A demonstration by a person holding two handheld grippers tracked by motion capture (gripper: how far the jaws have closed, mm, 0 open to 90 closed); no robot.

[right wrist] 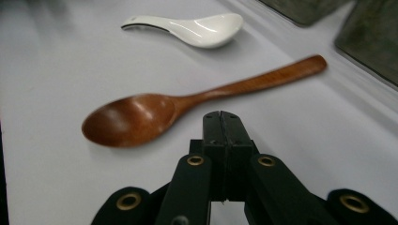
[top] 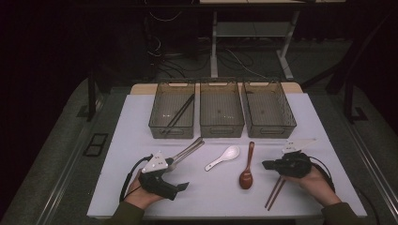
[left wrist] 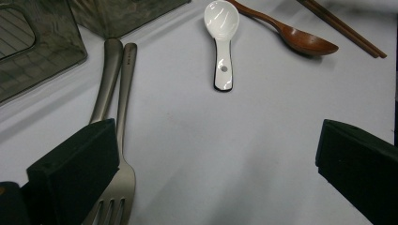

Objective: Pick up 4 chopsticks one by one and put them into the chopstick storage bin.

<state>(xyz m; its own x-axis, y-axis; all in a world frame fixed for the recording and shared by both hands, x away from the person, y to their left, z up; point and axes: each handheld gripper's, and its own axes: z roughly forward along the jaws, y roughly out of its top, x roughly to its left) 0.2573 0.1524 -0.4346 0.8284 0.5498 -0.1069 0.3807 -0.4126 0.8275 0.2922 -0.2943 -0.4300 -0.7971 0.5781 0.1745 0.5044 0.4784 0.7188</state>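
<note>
1. A person's right gripper hangs low near the table's front right corner, its black jaws clenched flat together with nothing between them, as the right gripper view shows plainly.

2. The wooden spoon lies just beside that gripper, toward the table's centre, bowl toward the front edge and handle running back toward the three clear bins at the far edge; in the right gripper view the bowl sits just ahead of the jaw tips.

3. A pair of wooden chopsticks rests under the right hand, slanting to the front edge.

4. The left gripper, near the front left corner, stands released, its jaws wide apart and gripping nothing; a metal fork and a second metal utensil lie beside its left jaw.

5. The white ceramic spoon lies mid-table between the two hands.

6. Judged from this, the right hand is the nearer to the wooden spoon and would need to open before closing across its handle.
</note>
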